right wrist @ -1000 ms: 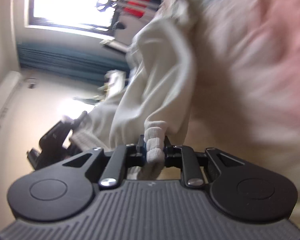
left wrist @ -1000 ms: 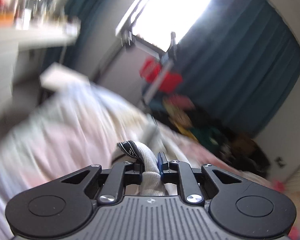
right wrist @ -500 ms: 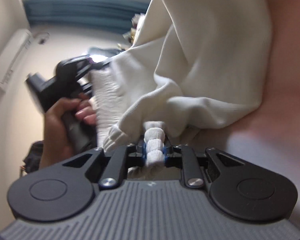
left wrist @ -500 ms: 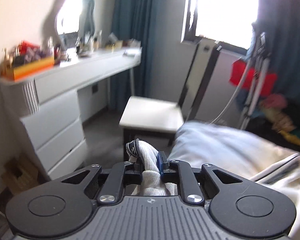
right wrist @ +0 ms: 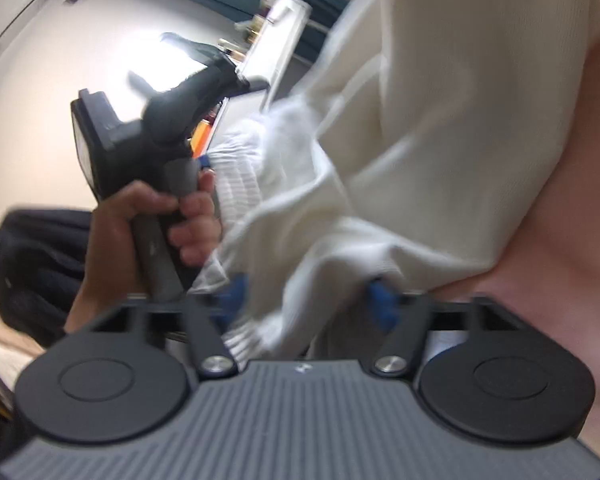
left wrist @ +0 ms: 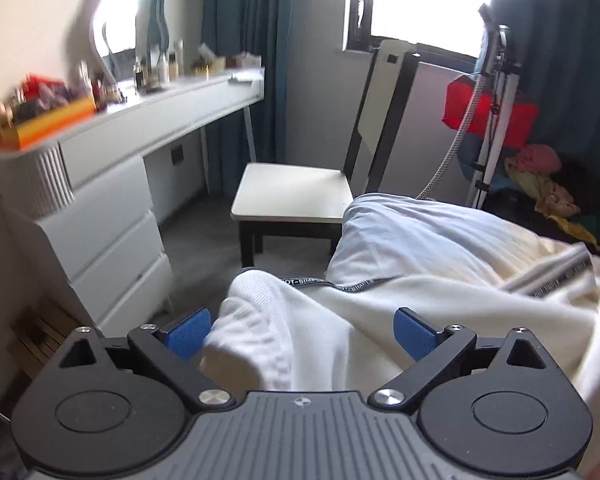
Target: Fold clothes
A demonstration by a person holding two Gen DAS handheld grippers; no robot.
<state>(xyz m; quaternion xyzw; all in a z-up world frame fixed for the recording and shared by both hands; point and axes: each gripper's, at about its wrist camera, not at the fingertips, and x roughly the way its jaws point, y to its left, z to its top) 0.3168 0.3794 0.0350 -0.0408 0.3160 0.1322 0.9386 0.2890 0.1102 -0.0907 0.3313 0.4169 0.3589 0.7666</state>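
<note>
A cream-white knit garment (left wrist: 400, 312) with a ribbed cuff (left wrist: 256, 320) lies bunched on the bed. My left gripper (left wrist: 302, 330) is open, its blue pads spread on either side of the cuff, which rests loose between them. In the right wrist view the same garment (right wrist: 440, 128) drapes over pink bedding (right wrist: 572, 240). My right gripper (right wrist: 310, 300) is open too, with a ribbed end (right wrist: 284, 312) hanging between its blue pads. The left gripper's body, held in a hand (right wrist: 148, 220), shows left of the cloth.
A white chair (left wrist: 292, 192) stands beyond the bed corner, with a white dresser and long vanity (left wrist: 112, 184) on the left. A steamer stand with a red item (left wrist: 488, 112) and a heap of clothes (left wrist: 540, 184) stand by the dark curtain at right.
Both grippers have opened and let go of the ribbed ends they were pinching. The garment has settled onto the bed.
</note>
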